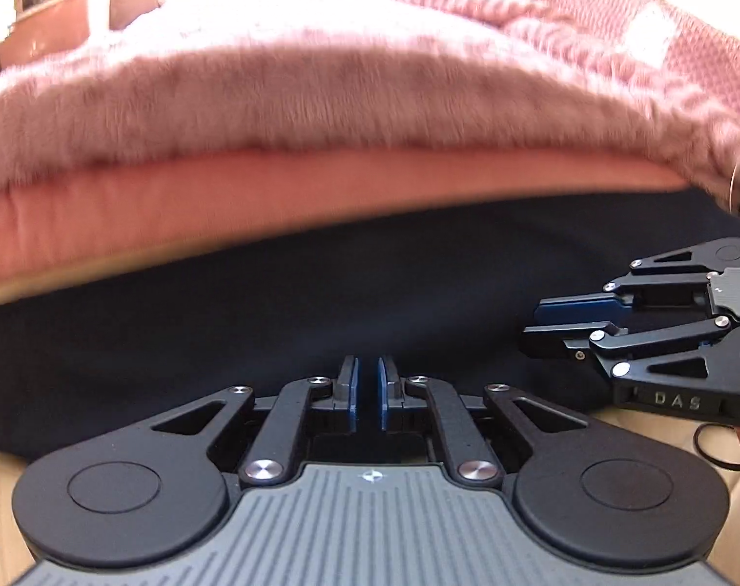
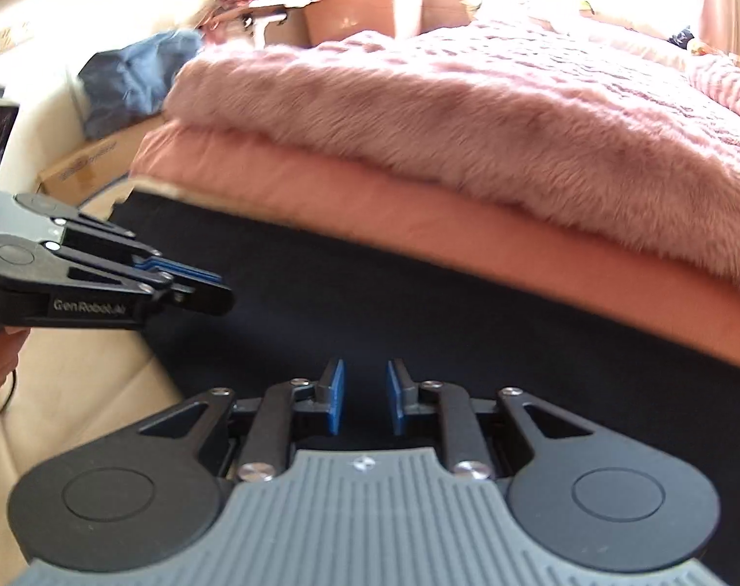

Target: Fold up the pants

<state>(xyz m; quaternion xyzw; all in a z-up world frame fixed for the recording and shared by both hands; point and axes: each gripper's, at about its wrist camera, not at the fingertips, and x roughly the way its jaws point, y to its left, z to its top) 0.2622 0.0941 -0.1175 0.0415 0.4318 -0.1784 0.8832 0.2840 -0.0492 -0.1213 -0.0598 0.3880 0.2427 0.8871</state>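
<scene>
The dark pants lie flat on the bed, along its near edge, right up against the pink blankets. The left gripper and the right gripper both hang over the pants — each a little open, holding nothing.

pants before blanket, blanket on bed
</scene>
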